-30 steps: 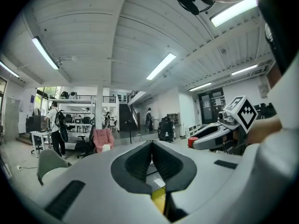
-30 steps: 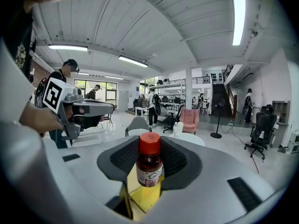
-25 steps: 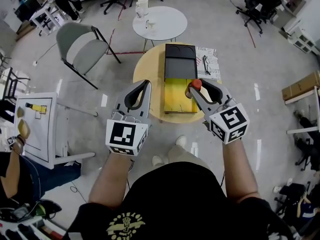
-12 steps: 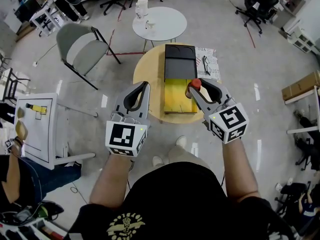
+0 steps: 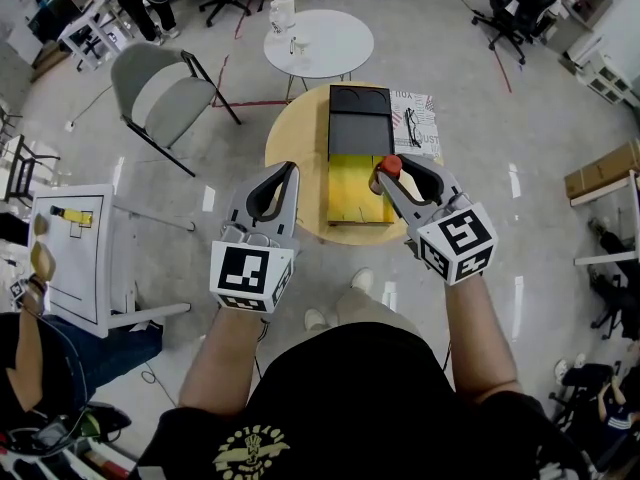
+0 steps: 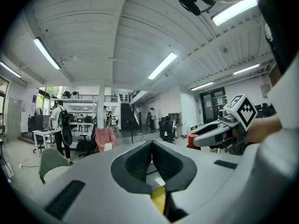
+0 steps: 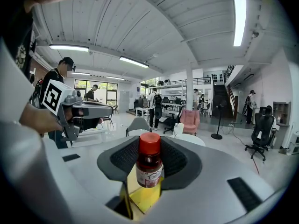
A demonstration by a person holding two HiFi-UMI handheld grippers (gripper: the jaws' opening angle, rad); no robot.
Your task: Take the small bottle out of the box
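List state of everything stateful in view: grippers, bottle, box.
left gripper: shut, empty.
right gripper: shut on small bottle.
small bottle: upright, red cap on, held between the jaws.
box: open, yellow inside showing, black lid folded back.

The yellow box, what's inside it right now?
Only bare yellow lining shows inside the yellow box. The small bottle is clamped by the right gripper over the box's right edge, and together they cover that corner.
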